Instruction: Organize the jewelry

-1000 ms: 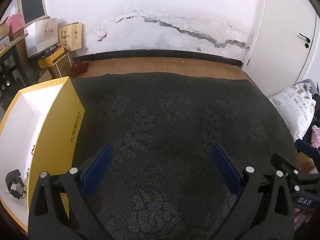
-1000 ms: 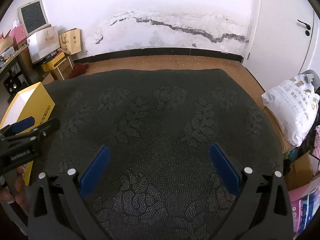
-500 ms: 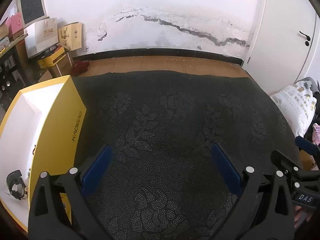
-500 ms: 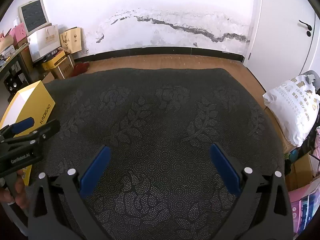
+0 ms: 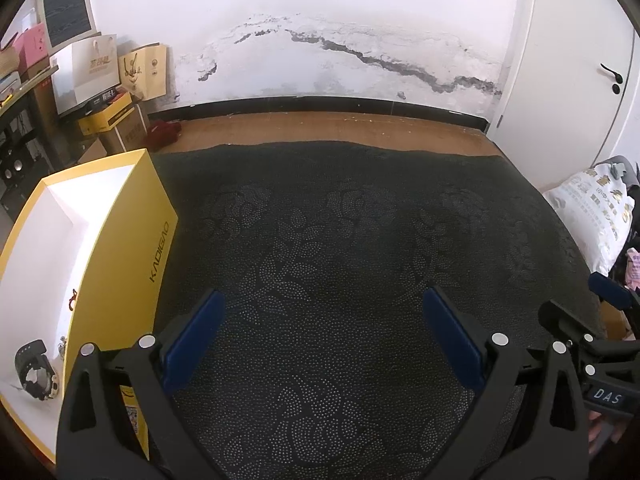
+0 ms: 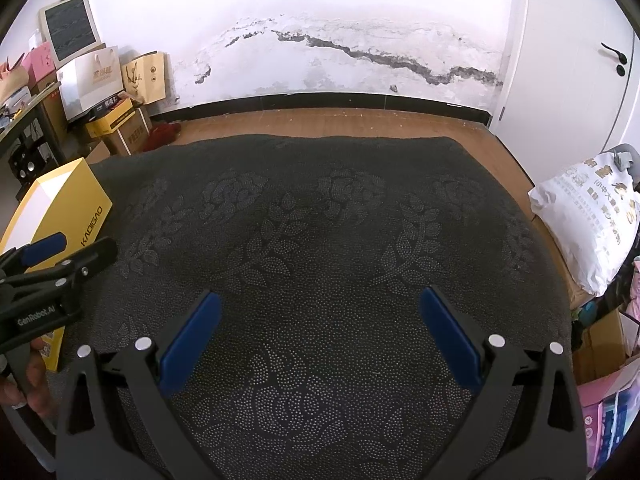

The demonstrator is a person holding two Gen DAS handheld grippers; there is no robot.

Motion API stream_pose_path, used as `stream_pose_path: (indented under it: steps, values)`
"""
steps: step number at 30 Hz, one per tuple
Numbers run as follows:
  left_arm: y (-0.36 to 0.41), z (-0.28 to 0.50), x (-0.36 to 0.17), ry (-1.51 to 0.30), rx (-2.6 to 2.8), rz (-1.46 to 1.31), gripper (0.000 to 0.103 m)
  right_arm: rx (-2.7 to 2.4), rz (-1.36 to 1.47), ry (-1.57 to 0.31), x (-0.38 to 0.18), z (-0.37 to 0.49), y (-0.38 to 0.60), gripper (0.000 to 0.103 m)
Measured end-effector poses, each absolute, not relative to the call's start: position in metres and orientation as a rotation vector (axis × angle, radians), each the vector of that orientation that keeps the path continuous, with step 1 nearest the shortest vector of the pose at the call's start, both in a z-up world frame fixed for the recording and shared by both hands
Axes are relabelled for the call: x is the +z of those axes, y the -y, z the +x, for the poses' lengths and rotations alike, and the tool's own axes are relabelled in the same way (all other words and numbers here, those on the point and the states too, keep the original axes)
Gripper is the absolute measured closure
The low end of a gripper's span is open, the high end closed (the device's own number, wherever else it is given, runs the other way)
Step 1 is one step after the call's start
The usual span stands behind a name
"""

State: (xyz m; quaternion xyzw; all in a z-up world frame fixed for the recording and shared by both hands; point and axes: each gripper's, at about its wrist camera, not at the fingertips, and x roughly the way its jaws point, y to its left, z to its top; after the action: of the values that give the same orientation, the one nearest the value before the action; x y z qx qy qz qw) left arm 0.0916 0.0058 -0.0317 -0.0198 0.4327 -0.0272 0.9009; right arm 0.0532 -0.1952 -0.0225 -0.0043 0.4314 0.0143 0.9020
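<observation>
Both the left gripper (image 5: 320, 332) and right gripper (image 6: 318, 330) are hovering spread apart, empty. A watch (image 5: 35, 368), light and rigid-cased, is lying at the yellow box's (image 5: 120, 264) near corner; grasp its strap.

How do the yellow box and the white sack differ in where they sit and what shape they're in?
The yellow box stands on the dark patterned cloth at its left side; the white sack lies off the cloth's right edge. The yellow box is rigid, straight-sided and open at the top, showing a white inside with a dark watch-like item; the white sack is soft, bulging and closed. The box reads KADIGAO; the sack carries gold print. Neither is touched by a gripper.
</observation>
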Motion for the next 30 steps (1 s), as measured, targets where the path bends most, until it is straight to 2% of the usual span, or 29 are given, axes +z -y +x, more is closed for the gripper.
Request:
stream_pose_path:
  steps: [30]
  values:
    - [-0.0043, 0.089, -0.0316, -0.894, -0.059, -0.036, 0.006, 0.033, -0.012, -0.891, -0.0233, 0.0542, 0.1946, 0.007]
